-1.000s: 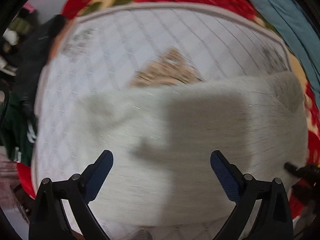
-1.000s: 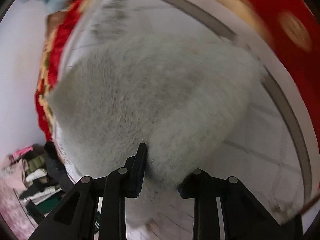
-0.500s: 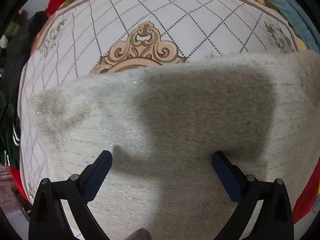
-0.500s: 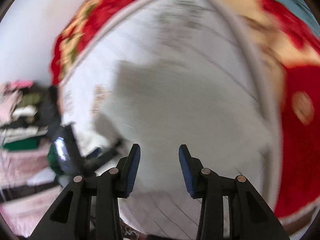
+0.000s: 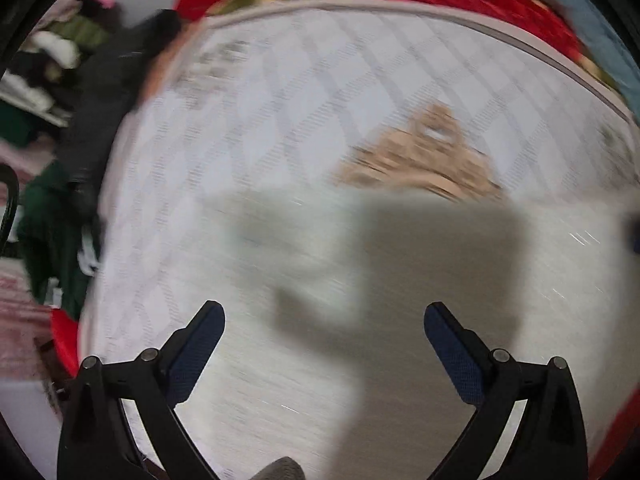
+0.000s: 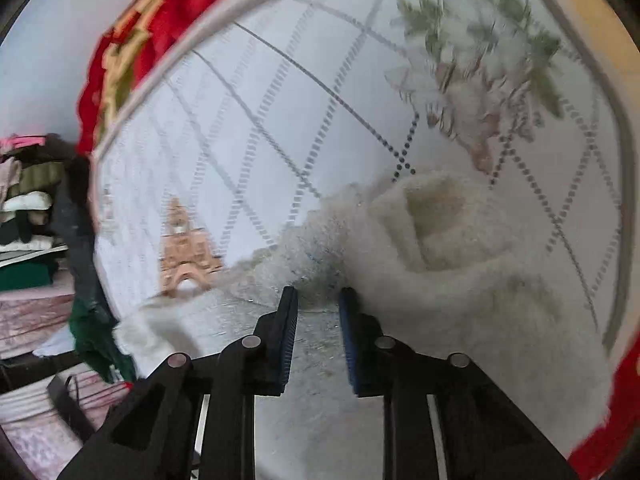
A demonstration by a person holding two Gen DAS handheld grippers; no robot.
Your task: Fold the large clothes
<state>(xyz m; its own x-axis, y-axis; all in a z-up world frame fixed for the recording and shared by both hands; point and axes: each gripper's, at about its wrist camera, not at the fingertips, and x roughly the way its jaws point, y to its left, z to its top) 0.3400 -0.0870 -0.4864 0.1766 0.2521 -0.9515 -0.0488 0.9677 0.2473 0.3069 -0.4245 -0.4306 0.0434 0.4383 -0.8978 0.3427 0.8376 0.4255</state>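
- Sweater (image 6: 460,288), fuzzy white: we find it spread on the quilted mat (image 6: 320,100), its rumpled edge just ahead of our right gripper (image 6: 318,300).
- Right jaws closing, a narrow gap left, no fabric pinched yet.
- Left gripper (image 5: 324,320): we hold it wide open, empty, above the flat body.

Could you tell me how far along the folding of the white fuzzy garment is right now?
Partly done: the fuzzy white garment lies bunched on the quilted mat, one end rolled over. In hand: the right gripper is closing at its edge; the left gripper hovers open. Left: further folds and squaring up.

The right claw (image 6: 318,300) is closing over the fuzzy white sweater (image 6: 460,276).
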